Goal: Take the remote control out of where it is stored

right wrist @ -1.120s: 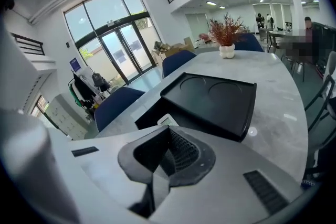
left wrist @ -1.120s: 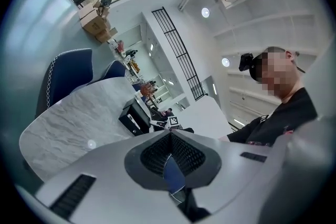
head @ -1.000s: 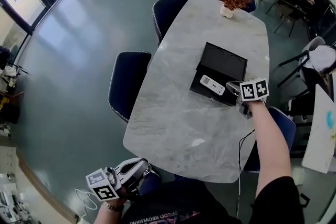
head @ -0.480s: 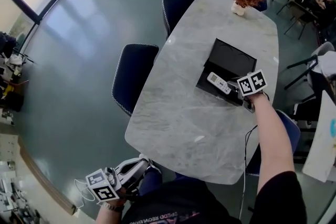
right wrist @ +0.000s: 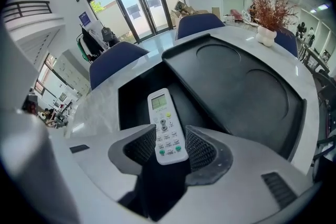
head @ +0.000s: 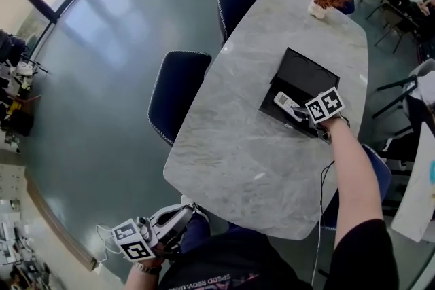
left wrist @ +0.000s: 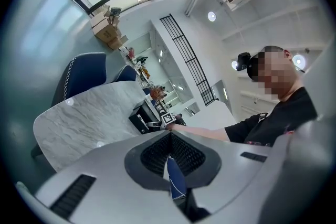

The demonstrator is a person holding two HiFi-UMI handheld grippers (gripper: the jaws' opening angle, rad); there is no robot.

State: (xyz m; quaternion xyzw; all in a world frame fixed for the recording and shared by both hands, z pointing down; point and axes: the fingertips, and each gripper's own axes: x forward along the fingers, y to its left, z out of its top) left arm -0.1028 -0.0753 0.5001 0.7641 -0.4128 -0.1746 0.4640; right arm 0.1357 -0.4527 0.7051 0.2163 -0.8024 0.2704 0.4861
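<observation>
One remote control (head: 287,104) lies in the one open black box (head: 309,75) on the marble table's (head: 238,159) far right. The right gripper (head: 301,113) has just been spreading its jaws; the remote's near end sits between them. The left gripper (left wrist: 169,136), near left and off the table, is pressed together and empty. Two blue chairs (head: 178,95) line the left side.

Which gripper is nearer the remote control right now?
Right. The right gripper is down over the remote control in the black box, its jaws have just been opening around its near end. The left gripper, shut, hangs beyond the table's near edge.
</observation>
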